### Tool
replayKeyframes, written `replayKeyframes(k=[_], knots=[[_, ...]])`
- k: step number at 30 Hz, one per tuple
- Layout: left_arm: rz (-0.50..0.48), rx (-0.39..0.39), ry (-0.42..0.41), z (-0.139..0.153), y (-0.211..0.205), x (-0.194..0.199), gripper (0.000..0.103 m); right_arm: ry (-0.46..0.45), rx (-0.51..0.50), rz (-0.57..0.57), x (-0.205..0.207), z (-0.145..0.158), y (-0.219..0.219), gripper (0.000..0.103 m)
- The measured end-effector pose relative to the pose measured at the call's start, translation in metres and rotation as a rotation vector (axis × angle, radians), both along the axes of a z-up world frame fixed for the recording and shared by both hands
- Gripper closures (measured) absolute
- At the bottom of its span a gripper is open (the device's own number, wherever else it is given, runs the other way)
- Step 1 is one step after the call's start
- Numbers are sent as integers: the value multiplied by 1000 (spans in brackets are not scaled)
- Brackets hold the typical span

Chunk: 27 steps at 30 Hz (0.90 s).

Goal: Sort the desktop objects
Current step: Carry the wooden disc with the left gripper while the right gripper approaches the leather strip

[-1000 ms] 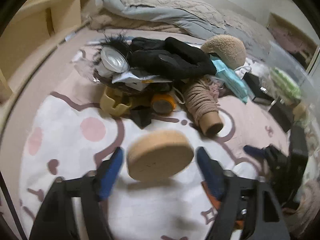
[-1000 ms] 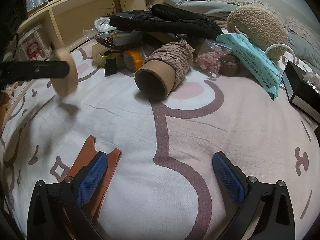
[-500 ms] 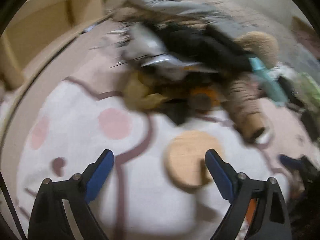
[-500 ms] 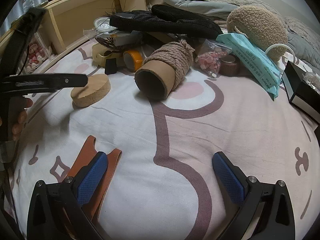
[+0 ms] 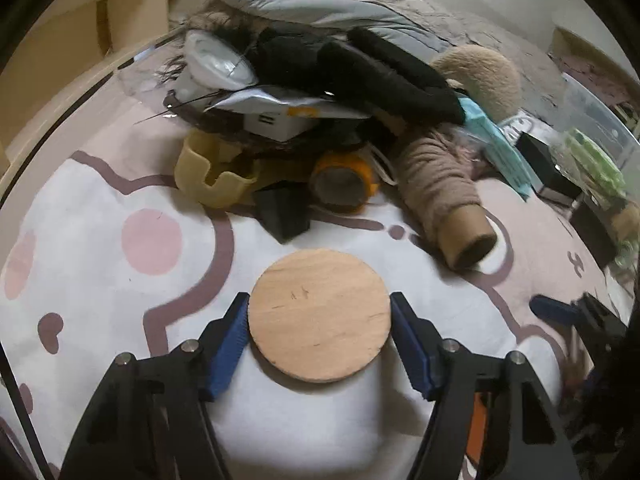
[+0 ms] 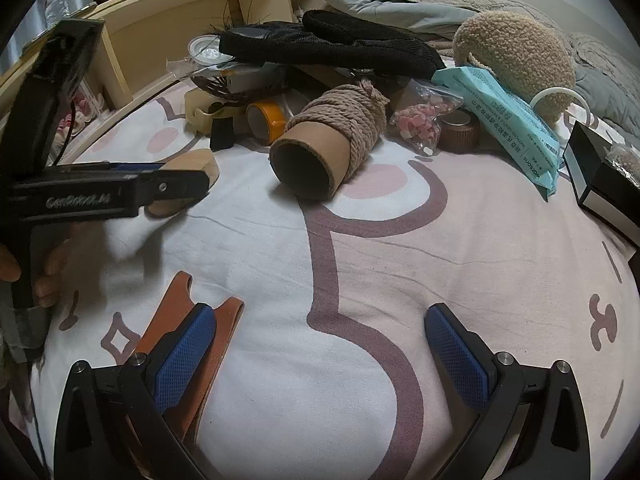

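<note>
A round wooden disc (image 5: pixel 319 314) lies flat on the patterned cloth (image 5: pixel 120 288). My left gripper (image 5: pixel 319 316) has its blue pads against the disc's two sides, shut on it; the right wrist view shows the gripper (image 6: pixel 160 188) from the side with the disc (image 6: pixel 192 168) tilted between the fingers. My right gripper (image 6: pixel 320 344) is open and empty, low over the cloth, its left pad above an orange-brown leather piece (image 6: pixel 176 328). A rope-wrapped cardboard tube (image 6: pixel 328 144) lies ahead.
A pile sits behind the disc: black gloves (image 5: pixel 360 68), a yellow tape dispenser (image 5: pixel 212 176), an orange tape roll (image 5: pixel 344 180), a teal wipes pack (image 6: pixel 500 112), a bag of pink bits (image 6: pixel 420 116), a plush hat (image 6: pixel 516 52). A black box (image 6: pixel 604 180) is at right, a wooden shelf (image 6: pixel 160 28) at left.
The disc dropped from my left gripper onto the cloth as the jaws opened wide. The left gripper then came down around it and closed on its sides. The right gripper stayed still.
</note>
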<state>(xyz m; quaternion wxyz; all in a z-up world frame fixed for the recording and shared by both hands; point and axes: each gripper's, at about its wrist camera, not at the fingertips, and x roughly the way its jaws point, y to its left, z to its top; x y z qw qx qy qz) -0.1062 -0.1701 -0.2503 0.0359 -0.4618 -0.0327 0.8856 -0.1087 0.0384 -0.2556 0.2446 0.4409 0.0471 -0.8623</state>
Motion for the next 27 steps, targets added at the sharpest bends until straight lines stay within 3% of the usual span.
replayKeyframes(k=[4,13,20,25,27], knots=[[-62,-32,0,1,8,18,35,-13,7,3,-1,2,-6,0],[-142,-24,-17,0,16,57,35,-4,92,26,34,6,13,0],[-144,-31,-28,4,20,68,34,-38,83,10,43,15,21,0],[-83,15,6,9,11,71,28,-97,-100,16,46,38,16,0],[-62,22,14,11,9,71,26,-91,-106,69,49,43,1,0]])
